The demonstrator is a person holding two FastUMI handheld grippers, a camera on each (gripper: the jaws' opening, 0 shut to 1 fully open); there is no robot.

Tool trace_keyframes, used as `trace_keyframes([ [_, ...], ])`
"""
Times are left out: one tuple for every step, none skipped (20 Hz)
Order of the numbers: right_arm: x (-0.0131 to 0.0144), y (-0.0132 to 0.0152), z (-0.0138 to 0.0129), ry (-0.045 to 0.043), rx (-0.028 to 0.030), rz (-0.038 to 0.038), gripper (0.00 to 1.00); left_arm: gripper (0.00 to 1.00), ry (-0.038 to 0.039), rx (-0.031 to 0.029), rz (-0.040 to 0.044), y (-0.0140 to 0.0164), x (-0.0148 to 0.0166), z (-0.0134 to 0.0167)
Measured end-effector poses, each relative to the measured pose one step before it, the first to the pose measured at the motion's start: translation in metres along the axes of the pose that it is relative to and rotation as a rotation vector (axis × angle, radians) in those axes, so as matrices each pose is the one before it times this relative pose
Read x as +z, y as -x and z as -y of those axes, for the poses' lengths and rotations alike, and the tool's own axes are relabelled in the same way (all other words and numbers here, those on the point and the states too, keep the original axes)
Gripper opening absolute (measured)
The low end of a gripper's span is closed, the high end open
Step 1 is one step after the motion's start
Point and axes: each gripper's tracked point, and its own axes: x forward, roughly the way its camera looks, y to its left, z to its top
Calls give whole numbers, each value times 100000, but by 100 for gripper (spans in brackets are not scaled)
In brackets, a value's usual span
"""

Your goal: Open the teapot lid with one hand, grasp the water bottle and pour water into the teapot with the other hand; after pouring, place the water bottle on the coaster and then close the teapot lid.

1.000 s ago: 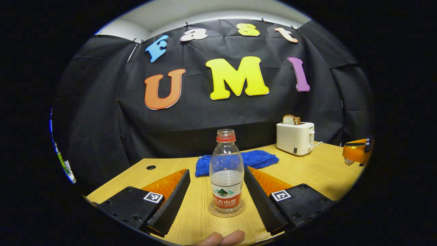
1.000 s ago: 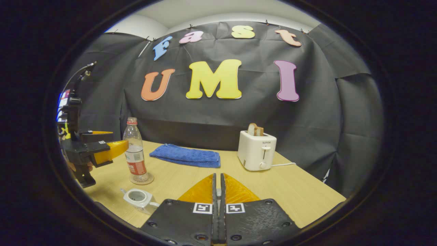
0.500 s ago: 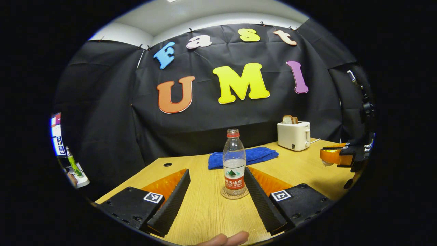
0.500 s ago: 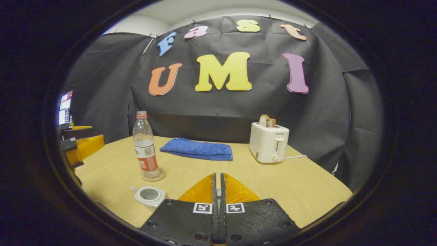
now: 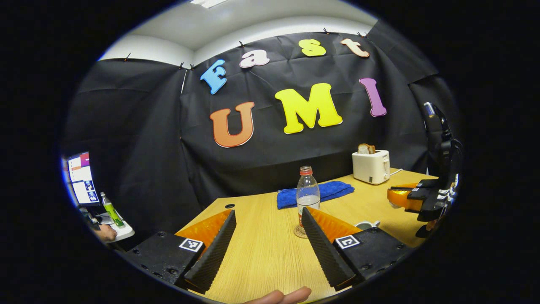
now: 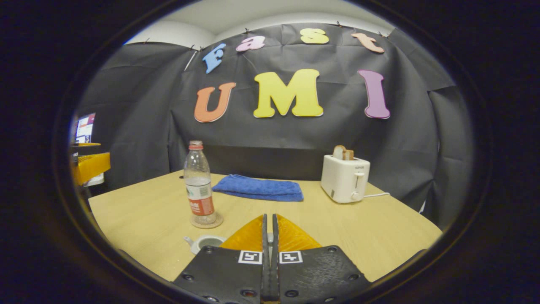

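1. Far left of the water bottle (image 6: 198, 181) in the right gripper view, the left gripper (image 6: 89, 165) hangs off the table (image 6: 358, 236) edge — nothing between its jaws, which stand wide apart in its own view (image 5: 265, 236).
2. The bottle stands upright on its coaster (image 6: 206, 221), uncapped and partly filled.
3. Just in front of the bottle, the teapot (image 6: 205, 242) sits open-mouthed — no lid on it.
4. Behind and right of the bottle lies a folded blue towel (image 6: 258, 188).
5. In front of the bottle and to its right, the right gripper (image 6: 269, 236) has its jaws pressed together; whether the lid is pinched there, I cannot tell.
6. Far right of the bottle, a white toaster (image 6: 344, 177) with bread.
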Motion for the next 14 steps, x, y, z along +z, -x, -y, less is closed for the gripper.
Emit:
trace_keyframes([
  [350,-60,-1087,401,1548,755,0,96,3344,-2234,-1822,-36,-76,225],
  [230,-14,-1213,1016,1942,493,0,98,1537,-1129,-650,74,113,-17],
  [-9,-58,-791,1186,1033,-140,0,98,257,-203,-195,78,64,-171],
  [66,-227,-626,864,725,-77,0,98,-33,17,23,36,169,-257],
  [-115,-170,-524,-27,877,-344,0,98,335,259,62,-38,169,-272],
  [-158,-244,-625,-688,1070,-424,0,98,613,55,-87,-7,-10,-272],
  [-253,-307,-876,-1921,2081,-516,0,98,923,-652,-556,-29,-56,-141],
  [-386,-396,-630,-2108,1905,-1050,0,98,600,115,-211,37,88,-164],
  [-471,-267,-351,-1184,918,-1315,0,98,216,150,-6,-26,61,-212],
  [-416,-334,-171,-747,137,-946,1,98,-61,-94,-161,-56,-60,-112],
  [-265,-278,12,-429,-164,-887,0,98,-68,14,-458,-128,-61,-67],
  [-393,-379,-147,-1278,444,-982,0,98,109,44,-395,-149,-204,6],
  [-401,-220,-186,-1437,855,-1435,0,98,200,-239,-420,-73,-54,38],
  [-379,-169,-62,-592,343,-1027,1,98,231,-407,-347,-28,4,90],
])
